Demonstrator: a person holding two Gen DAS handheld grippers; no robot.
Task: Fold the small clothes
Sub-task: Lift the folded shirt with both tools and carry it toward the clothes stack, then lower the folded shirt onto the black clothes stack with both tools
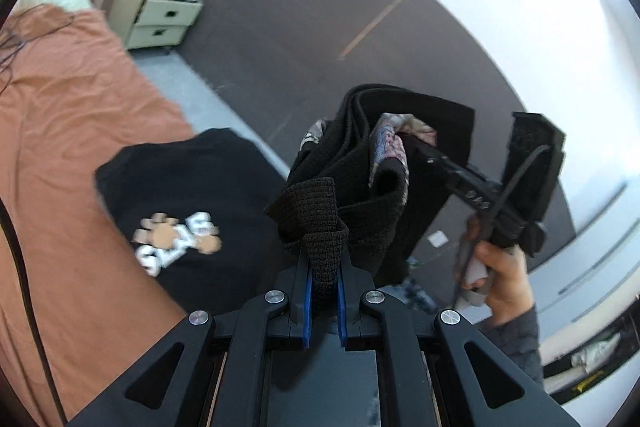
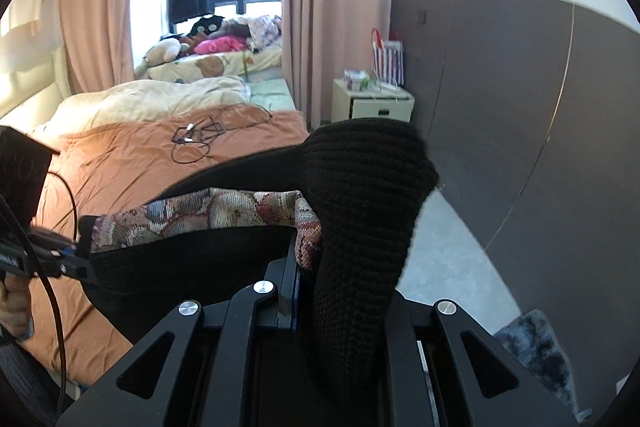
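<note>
Below, black T-shirt [image 1: 188,211] on orange bedspread [image 1: 72,131]; nightstand [image 1: 158,17] beyond.

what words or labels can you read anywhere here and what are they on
White print on the black t-shirt on the bed: blurred, cannot be read.
Small white lettering on the left claw's body, right wrist view: too small to read.
Items on the nightstand: no legible text.
Nothing else carries text.

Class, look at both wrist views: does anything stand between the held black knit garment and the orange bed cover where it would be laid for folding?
Partly. The black knit garment hangs between both claws above the orange bed cover, where a black printed T-shirt already lies beneath it. Bare cover remains alongside.
</note>
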